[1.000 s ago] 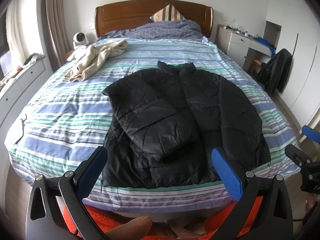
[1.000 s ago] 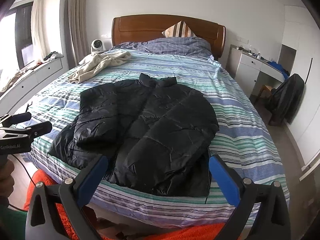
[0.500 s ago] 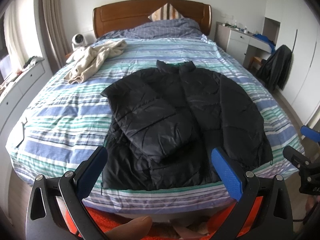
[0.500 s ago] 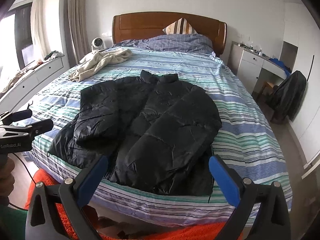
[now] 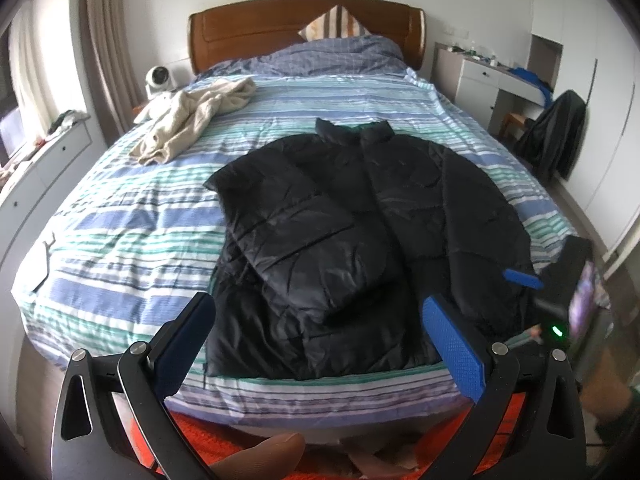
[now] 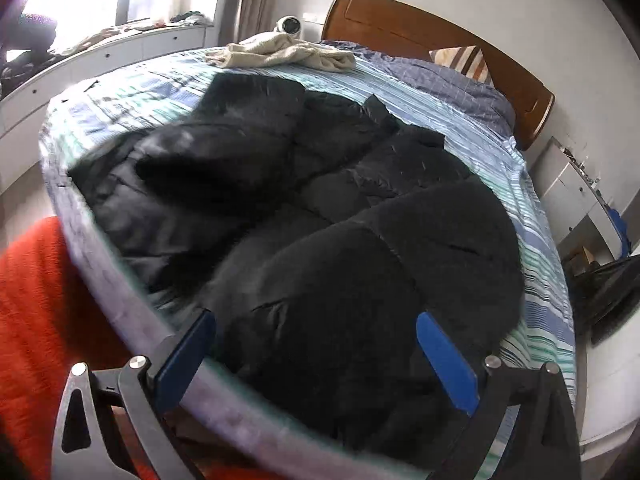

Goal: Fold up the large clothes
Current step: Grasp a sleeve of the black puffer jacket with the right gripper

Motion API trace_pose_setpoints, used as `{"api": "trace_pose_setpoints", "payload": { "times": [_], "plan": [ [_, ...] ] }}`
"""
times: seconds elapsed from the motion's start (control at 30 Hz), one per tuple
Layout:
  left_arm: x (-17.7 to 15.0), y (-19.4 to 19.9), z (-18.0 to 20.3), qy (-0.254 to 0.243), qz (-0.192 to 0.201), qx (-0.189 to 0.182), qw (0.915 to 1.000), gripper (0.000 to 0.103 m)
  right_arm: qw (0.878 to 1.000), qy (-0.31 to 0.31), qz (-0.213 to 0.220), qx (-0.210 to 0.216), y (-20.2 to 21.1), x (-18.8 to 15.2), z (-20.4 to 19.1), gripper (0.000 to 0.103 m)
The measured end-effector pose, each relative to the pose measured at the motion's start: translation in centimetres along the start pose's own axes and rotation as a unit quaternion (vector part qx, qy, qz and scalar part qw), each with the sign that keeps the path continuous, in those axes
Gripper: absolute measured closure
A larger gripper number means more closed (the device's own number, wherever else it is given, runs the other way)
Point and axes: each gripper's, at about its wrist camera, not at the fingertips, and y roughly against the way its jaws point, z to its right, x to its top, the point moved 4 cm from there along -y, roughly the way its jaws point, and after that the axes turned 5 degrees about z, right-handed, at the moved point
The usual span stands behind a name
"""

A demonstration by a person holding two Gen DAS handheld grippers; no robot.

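Bedroom with a wooden headboard [image 5: 304, 20] and a striped bed [image 5: 120, 232] that fills both views. Black puffer jacket [image 5: 360, 216] lies front up near the foot of the bed, collar toward the headboard; one sleeve is folded across its chest, the other lies along its side. Beige garment [image 5: 192, 120] lies crumpled near the far corner, well apart from the jacket. Left tool [image 5: 320, 344], jaws spread wide and holding nothing, hovers above the foot of the bed. Right tool [image 6: 316, 360] is low over the jacket's near sleeve; its jaws have just been closing a little yet stand wide, with the sleeve's fabric between them and the pads not visibly pressing it. The right wrist view is tilted and motion-blurred, so contact with the fabric cannot be judged. In the left wrist view the right tool is blurred at the right edge. Orange rug [image 6: 44, 300] is partly cut off by the bed's edge.
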Motion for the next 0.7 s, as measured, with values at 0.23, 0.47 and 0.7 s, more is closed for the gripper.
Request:
{"api": "trace_pose_setpoints", "payload": {
  "times": [0.23, 0.47, 0.7],
  "plan": [
    [-0.3, -1.0, -2.1, 0.017, -0.014, 0.023, 0.9995, 0.000, 0.984, -0.169, 0.057, 0.033, 5.6, 2.6, 8.8, 0.088],
    [0.6, -1.3, -0.9, -0.002, 0.004, 0.019, 0.9998, 0.000, 0.945, -0.245, 0.142, -0.161, 18.2, 2.6, 27.5, 0.088],
    [0.5, -1.2, 0.3, -0.019, 0.003, 0.014, 0.9997, 0.000, 0.900, -0.362, 0.038, -0.239, 13.0, -9.7, 42.2, 0.088]
  ]
}}
